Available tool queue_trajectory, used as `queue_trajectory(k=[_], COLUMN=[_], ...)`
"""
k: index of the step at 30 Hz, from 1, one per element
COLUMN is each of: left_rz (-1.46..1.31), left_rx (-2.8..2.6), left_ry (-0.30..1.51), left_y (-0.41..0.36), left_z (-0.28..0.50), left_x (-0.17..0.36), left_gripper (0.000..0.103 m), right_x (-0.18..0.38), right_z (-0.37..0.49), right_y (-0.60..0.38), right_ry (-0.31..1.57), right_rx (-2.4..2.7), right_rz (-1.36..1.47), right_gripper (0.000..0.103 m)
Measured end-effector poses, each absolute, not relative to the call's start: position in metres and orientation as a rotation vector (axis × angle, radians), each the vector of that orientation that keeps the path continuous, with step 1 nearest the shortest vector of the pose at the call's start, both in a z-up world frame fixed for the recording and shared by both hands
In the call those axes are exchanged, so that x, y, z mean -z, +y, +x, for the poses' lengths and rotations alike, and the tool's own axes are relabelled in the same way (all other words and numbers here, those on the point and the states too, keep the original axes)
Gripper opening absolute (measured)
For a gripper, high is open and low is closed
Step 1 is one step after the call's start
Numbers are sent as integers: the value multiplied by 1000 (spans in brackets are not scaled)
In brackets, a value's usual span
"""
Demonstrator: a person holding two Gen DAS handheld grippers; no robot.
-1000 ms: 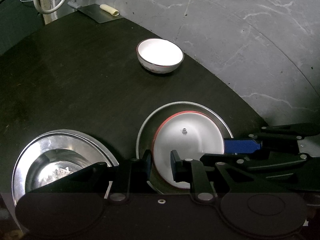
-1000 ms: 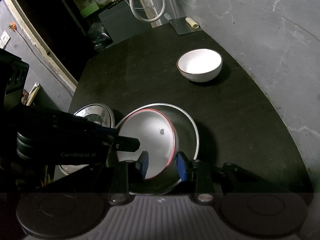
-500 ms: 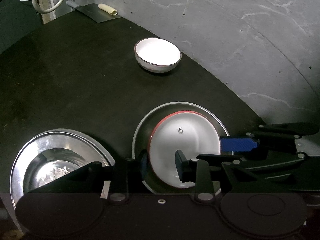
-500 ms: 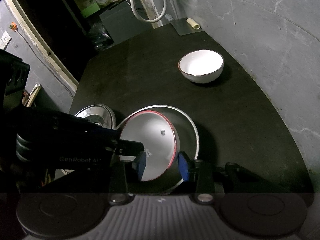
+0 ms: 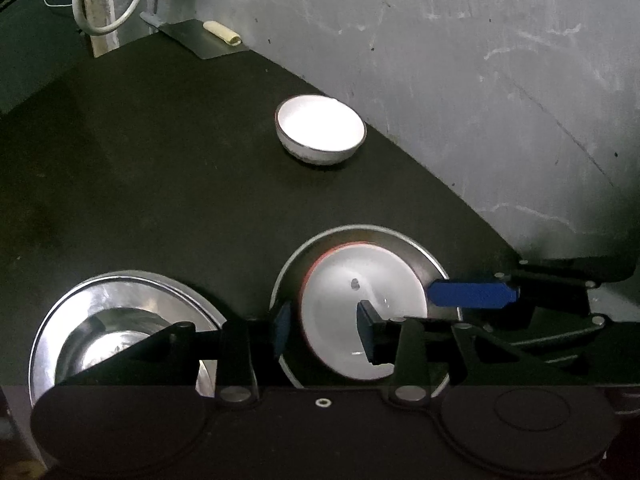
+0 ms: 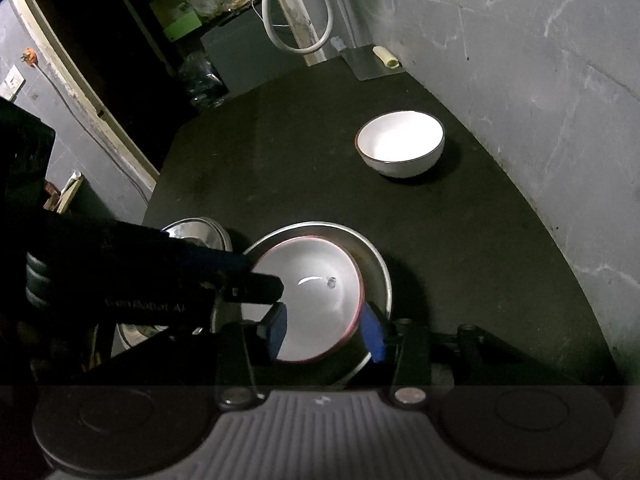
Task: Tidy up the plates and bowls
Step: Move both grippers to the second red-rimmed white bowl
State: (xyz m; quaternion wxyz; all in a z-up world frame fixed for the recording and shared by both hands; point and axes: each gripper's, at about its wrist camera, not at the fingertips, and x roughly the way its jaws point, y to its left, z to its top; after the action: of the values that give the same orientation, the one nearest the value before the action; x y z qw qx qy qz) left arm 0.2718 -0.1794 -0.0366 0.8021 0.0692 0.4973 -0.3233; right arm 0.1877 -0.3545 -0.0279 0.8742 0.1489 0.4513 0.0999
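Observation:
A white plate with a red rim [image 5: 360, 296] [image 6: 308, 292] lies in a larger steel plate [image 5: 384, 236] [image 6: 372, 280] on the dark table. My left gripper [image 5: 326, 334] is open, its jaws astride the white plate's left rim. My right gripper [image 6: 326, 330] is open, its jaws astride the plate's right rim. A steel plate holding a steel bowl [image 5: 104, 336] [image 6: 200, 228] sits to the left. A white bowl with a dark rim [image 5: 320, 130] [image 6: 400, 144] stands farther back near the wall.
The grey wall [image 5: 480, 80] runs along the table's right edge. A grey flat sheet with a pale roll [image 5: 220, 32] [image 6: 386, 58] lies at the far corner. A white hose [image 5: 104, 0] hangs at the back.
Both grippers have opened wider around the white plate. The plate has shifted slightly within the steel plate, and both cameras have drawn back a little.

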Motion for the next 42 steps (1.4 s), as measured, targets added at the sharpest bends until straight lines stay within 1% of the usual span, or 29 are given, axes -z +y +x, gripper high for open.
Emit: queue_trajectory(k=[3,4,5,6,7,8,9,10,11,12,13,14,17,25,39,42], left_rz=[111,104,107,109,104,95,83,71,65,59,55,50,38,7,17,30], left_rx=[707,702,682,665,650,641,630,612,593,566,537,509,453,378,411,423], left_ry=[1049,1038,1018,1001,987,983,981,975,967,956,946,938,947,981,985,998], left_y=[-178,-177,-177,-177,-176,-175,-174,-173,-172,-172,-171,-171,-173,-188,-234,-239], left_z=[275,275,276,278,280,283,287,291,295,298,302,306,321,358,414,422], left_x=[30,27,25,22,21,19,19,18,18,18,18,18,22,34,51,55], left_gripper=[51,62,68,75,76,76,79,85,89,96,102,102,102,102,102,102], right_x=[23,21,20,19,19,19,19,19,19,19,20,20,24,40,58,61], right_z=[186,186,185,185,186,187,187,188,189,191,192,194,201,234,291,299], right_y=[-355,-357,-358,-359,-361,-364,-366,-368,-370,-372,-374,-376,-383,-409,-425,-424], right_ry=[917,907,902,897,894,894,894,893,892,891,888,888,890,906,846,838], right_rx=[-204,-202,-195,-184,-173,-166,-158,-149,-138,-130,-121,-114,-96,-10,21,16], right_rz=[297,296,293,287,283,284,287,288,287,287,286,286,297,388,468,469], right_gripper=[54,56,62,64,64,67,72,75,82,89,93,98,103,103,103,99])
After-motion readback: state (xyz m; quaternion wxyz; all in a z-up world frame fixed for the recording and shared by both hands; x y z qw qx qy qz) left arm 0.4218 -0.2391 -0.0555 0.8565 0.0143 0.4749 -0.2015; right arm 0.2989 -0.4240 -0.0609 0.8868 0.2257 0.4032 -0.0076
